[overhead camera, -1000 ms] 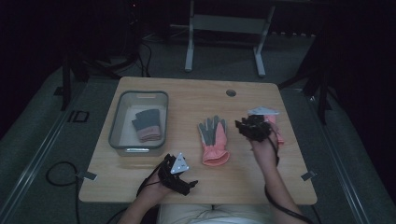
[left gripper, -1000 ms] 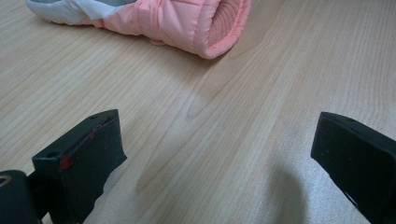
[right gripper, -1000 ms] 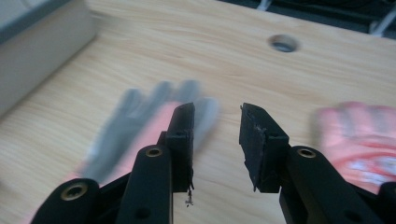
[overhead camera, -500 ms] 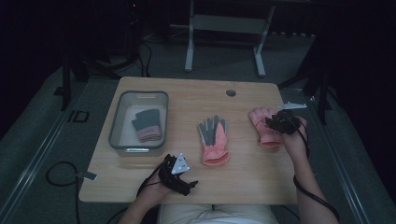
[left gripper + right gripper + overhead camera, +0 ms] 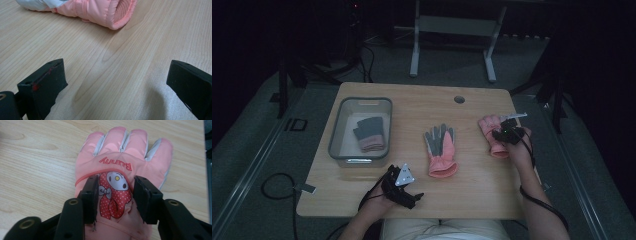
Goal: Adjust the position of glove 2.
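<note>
Two tongs are working: my right tongs (image 5: 115,195), just opening, are straddling the soft, light pink glove (image 5: 125,155) on the desk's (image 5: 472,185) right side, while my left tongs (image 5: 115,82) are idling released.

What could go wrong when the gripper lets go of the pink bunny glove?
The right gripper, its jaws just opening, sits low over the bunny glove; a jaw could snag the fabric and drag it. The glove lies near the table edge, so a tug might slide it off.
</note>
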